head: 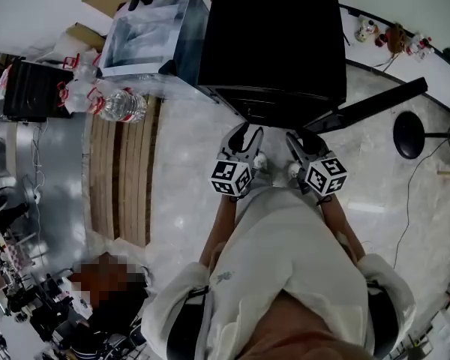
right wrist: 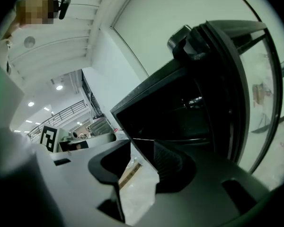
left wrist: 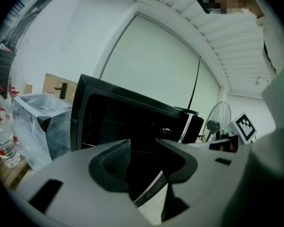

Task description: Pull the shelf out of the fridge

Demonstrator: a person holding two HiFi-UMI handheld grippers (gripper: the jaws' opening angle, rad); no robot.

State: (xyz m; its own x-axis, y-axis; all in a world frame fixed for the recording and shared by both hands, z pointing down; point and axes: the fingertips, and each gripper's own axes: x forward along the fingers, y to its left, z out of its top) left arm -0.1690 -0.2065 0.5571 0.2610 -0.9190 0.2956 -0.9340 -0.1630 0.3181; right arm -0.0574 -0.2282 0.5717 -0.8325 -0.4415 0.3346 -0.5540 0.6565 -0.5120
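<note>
A black fridge (head: 274, 43) stands on the floor in front of me, its door (head: 375, 103) swung open to the right. Its inside is dark; in the right gripper view a thin pale shelf edge (right wrist: 180, 140) crosses the interior. My left gripper (head: 240, 135) and right gripper (head: 304, 142) hang side by side just before the fridge's open front, low down. In the left gripper view the left gripper (left wrist: 143, 157) shows a narrow gap with nothing in it. The right gripper (right wrist: 142, 157) also has a bare gap, with floor visible through it.
Left of the fridge stands a clear plastic bin (head: 146, 36), with water bottles (head: 120, 105) and a wooden pallet (head: 120, 171) beside it. A black stool (head: 410, 135) stands to the right beyond the door. A standing fan (left wrist: 220, 117) is behind. Another person (head: 105, 291) crouches at lower left.
</note>
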